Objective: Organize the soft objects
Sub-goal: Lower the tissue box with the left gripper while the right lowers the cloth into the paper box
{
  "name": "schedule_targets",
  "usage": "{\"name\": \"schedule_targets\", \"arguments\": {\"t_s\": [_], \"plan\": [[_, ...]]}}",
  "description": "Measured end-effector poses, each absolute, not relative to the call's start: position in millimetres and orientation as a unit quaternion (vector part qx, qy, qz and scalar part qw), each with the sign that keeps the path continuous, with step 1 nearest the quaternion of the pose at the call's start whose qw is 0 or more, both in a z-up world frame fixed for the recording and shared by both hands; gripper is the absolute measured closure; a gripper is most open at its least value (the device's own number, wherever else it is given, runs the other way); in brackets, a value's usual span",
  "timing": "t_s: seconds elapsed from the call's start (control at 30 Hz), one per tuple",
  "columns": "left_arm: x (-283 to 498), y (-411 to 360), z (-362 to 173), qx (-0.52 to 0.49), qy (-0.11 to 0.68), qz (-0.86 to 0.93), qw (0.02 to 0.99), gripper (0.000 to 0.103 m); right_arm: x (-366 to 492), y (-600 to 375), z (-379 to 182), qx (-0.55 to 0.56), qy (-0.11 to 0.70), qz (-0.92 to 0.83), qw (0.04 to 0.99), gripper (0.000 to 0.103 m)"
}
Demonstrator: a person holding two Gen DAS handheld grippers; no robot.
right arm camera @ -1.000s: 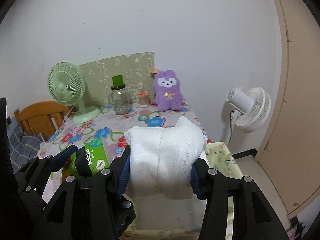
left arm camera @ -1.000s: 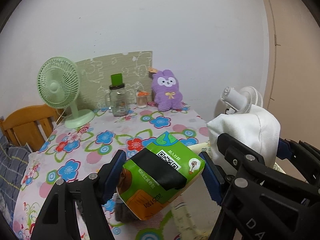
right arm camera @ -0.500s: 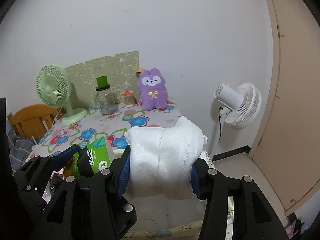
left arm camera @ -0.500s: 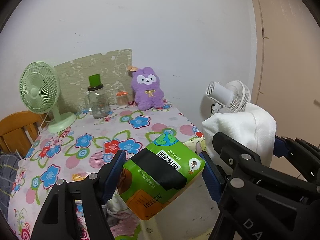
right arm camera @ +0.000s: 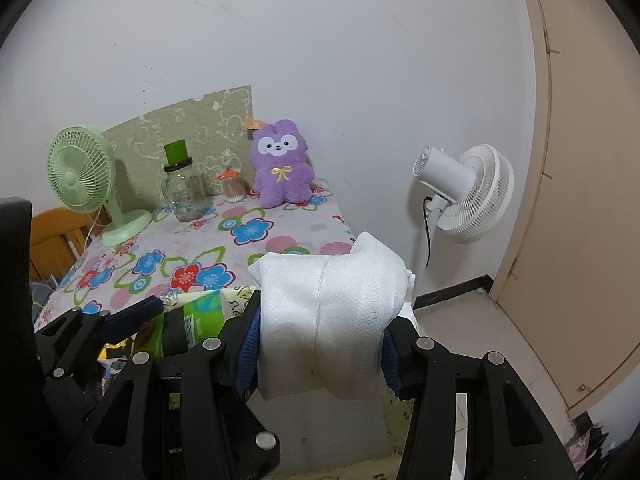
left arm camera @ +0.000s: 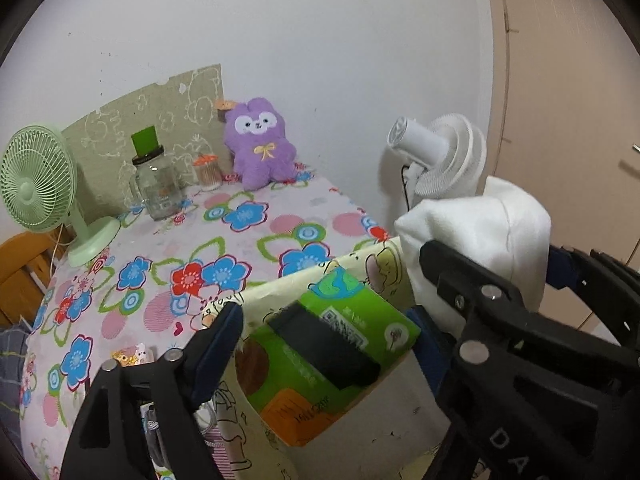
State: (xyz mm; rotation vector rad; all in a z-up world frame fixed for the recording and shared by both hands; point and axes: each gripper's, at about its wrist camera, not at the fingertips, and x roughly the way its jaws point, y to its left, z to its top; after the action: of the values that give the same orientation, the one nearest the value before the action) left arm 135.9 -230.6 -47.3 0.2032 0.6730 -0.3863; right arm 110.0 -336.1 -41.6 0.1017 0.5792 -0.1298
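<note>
My left gripper (left arm camera: 326, 334) is shut on a green and orange tissue pack (left arm camera: 320, 354) and holds it over the open cartoon-print storage bin (left arm camera: 280, 292) at the table's near right edge. My right gripper (right arm camera: 320, 350) is shut on a white folded cloth bundle (right arm camera: 328, 312), held just right of the left gripper above the same bin (right arm camera: 236, 294). The cloth also shows in the left wrist view (left arm camera: 480, 240). A purple plush rabbit (left arm camera: 258, 144) sits upright at the back of the table against the wall.
The flower-print table (left arm camera: 180, 256) carries a green desk fan (left arm camera: 36, 184) at the left, a glass jar with green lid (left arm camera: 154, 180) and a small toothpick jar (left arm camera: 208, 172). A white floor fan (right arm camera: 468, 196) stands to the right. A wooden chair (right arm camera: 56, 236) is at left.
Both grippers have moved forward and down toward the cartoon-print bin, keeping their loads. The bin's rim now shows right behind the tissue pack.
</note>
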Motion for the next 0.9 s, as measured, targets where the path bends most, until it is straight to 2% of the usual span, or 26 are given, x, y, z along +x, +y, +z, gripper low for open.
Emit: {"name": "schedule_targets", "arguments": {"t_s": [0.27, 0.33, 0.4, 0.5, 0.9], "plan": [[142.9, -228.8, -51.8, 0.094, 0.351, -0.184, 0.913, 0.006, 114.0, -339.1, -43.3, 0.057, 0.277, -0.065, 0.957, 0.043], [145.2, -228.1, -52.6, 0.092, 0.360, -0.191, 0.908, 0.004, 114.1, -339.3, -42.5, 0.056, 0.272, -0.068, 0.958, 0.037], [145.5, -227.5, -52.2, 0.087, 0.368, -0.201, 0.904, 0.000, 114.3, -340.0, -41.8, 0.056, 0.268, -0.068, 0.959, 0.027], [143.2, -226.1, -50.0, 0.087, 0.361, -0.196, 0.907, 0.000, 115.3, -341.9, -41.7, 0.067, 0.269, -0.058, 0.959, 0.017], [134.2, -217.8, -40.2, 0.085, 0.347, -0.192, 0.914, 0.000, 108.9, -334.7, -33.9, 0.067, 0.266, -0.054, 0.960, 0.013]]}}
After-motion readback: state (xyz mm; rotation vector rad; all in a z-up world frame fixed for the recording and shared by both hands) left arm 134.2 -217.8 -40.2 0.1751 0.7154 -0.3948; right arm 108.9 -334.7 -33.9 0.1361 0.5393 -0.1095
